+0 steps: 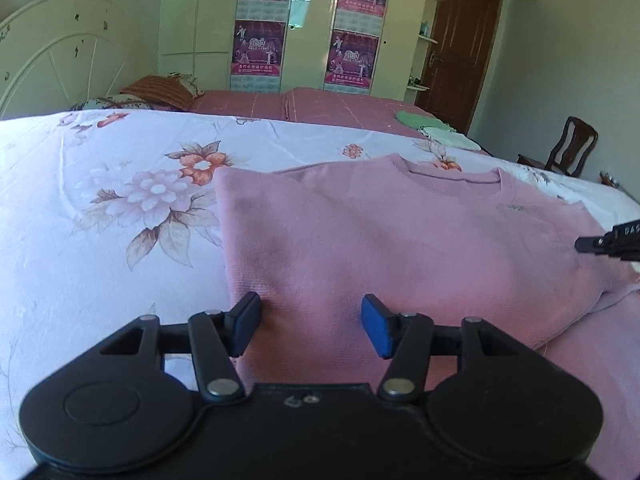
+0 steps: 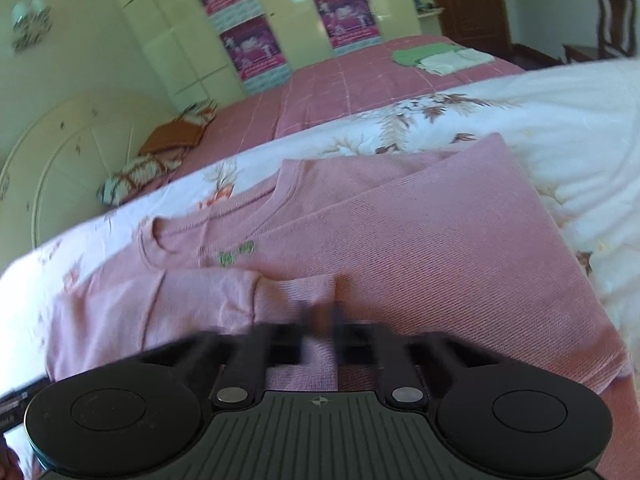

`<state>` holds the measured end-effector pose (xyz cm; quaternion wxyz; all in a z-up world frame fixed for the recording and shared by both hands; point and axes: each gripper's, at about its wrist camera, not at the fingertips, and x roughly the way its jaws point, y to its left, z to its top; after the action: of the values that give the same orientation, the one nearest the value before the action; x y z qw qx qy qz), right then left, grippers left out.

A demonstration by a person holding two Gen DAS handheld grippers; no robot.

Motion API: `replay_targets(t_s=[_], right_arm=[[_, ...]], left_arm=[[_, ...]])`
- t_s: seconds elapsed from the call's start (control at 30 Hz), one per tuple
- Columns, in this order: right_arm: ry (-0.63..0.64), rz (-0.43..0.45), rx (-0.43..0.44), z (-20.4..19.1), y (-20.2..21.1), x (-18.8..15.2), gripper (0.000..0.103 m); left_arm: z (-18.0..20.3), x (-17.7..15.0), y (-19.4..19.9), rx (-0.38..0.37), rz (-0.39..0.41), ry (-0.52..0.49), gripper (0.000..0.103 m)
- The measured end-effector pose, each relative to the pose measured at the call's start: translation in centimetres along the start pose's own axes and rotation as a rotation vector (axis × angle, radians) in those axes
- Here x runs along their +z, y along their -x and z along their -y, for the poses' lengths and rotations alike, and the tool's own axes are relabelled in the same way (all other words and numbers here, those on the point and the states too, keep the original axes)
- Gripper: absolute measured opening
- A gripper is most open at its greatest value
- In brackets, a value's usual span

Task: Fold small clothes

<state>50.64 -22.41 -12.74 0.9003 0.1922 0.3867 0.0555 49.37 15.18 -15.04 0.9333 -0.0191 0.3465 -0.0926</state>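
1. Left wrist view: left gripper [image 1: 312, 330] fills the bottom centre, jaws spread apart, blue pads clear of each other. Pink cloth lies between and under them; the pads do not press it.
2. Pink sweater [image 1: 400, 248] runs from the jaws up to centre frame, lying flat with its neckline toward the top. Its left side is a straight folded edge that passes just beside the left pad.
3. Left of that edge: bare floral bedspread [image 1: 100, 220], wide and flat, reaching the frame's left side.
4. At the right edge of this view, a black fingertip of the right gripper [image 1: 590, 245] pokes in over the sweater.
5. Right wrist view: right gripper [image 2: 320, 320] sits bottom centre, blurred by motion, fingers drawn together and clenched. Pink fabric sits right at the tips; whether any is pinched, cannot tell.
6. Here the sweater [image 2: 420, 232] spreads up from the jaws, a folded panel lying over its right half with a crisp corner at upper right. White bedspread [image 2: 580, 140] is free beyond that corner.
7. Only this view shows small green stitching [image 2: 236, 256] below the collar, and a sleeve [image 2: 140, 312] folded across the lower left.
8. Farther back, upper right: folded green and white clothes [image 2: 436, 58] on a pink checked sheet [image 2: 340, 84].
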Motion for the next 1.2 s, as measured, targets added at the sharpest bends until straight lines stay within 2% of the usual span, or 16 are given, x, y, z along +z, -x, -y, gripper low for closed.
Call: replay_targets(t_s=[0.1,0.2,0.27,0.33,0.43,0.53,0.63,0.67,0.77,0.83,0.87,0.97,1.03,1.1,1.13,1.2], right_arm=[[0.002,0.071,-0.033,0.5,1.8,-0.8,0.002],[0.063,0.022,-0.050,0.0,1.3,-1.5,0.002],[0.025,0.097,-0.101,0.0,2.2,-0.9,0.002],[-0.010,0.143,-0.065,-0.3,2.7,0.3,0.003],[0.072,0.123,-0.010,-2.9,1.4,1.4,0.003],[0.162,0.088,0.017,-5.2,-0.7,1.3,0.003],[0.198,0.039,-0.059,-5.1,-3.6,0.5,0.003],[0.192,0.048,-0.099,-4.5,-4.1,0.2,0.014],[0.140,0.062,-0.075,-3.3,-3.5,0.2,0.024],[0.154,0.107,-0.083,-4.0,-2.2,0.3,0.041],[0.164,0.126,-0.046,-4.6,-1.6,0.3,0.044],[0.219,0.106,0.074,-7.4,-1.4,0.2,0.044],[0.263,0.071,0.127,-9.5,-2.2,-0.3,0.044],[0.302,0.003,0.102,-10.4,-3.9,-0.9,0.044],[0.330,-0.041,0.051,-10.5,-5.1,-1.4,0.044],[0.359,-0.019,0.050,-10.1,-5.0,-1.8,0.044]], left_arm=[[-0.3,-0.1,0.2,-0.004,-0.005,-0.020,0.055],[-0.2,0.9,0.7,0.005,0.012,-0.011,0.056],[0.0,2.1,0.8,-0.006,0.051,-0.014,0.065],[0.5,3.4,-0.1,-0.004,0.064,-0.043,0.068],[1.0,5.7,-2.9,-0.020,0.052,-0.065,0.068],[0.1,6.6,-6.2,-0.018,-0.007,-0.032,0.068],[-1.2,6.2,-7.3,-0.022,-0.018,-0.027,0.069],[-1.3,6.2,-7.2,-0.025,-0.020,-0.027,0.068],[-0.4,6.2,-5.5,0.046,-0.002,-0.047,0.069],[1.4,6.2,-3.9,-0.003,0.040,-0.043,0.071],[2.6,6.2,-3.4,-0.039,0.058,-0.045,0.074],[6.8,5.9,-3.6,-0.127,0.046,-0.087,0.075],[8.9,5.3,-5.0,-0.144,0.009,-0.114,0.075],[9.4,4.3,-7.0,-0.114,-0.061,-0.131,0.081],[8.9,4.0,-7.1,-0.121,-0.036,-0.103,0.083],[8.1,3.9,-6.5,-0.100,-0.034,-0.094,0.082]])
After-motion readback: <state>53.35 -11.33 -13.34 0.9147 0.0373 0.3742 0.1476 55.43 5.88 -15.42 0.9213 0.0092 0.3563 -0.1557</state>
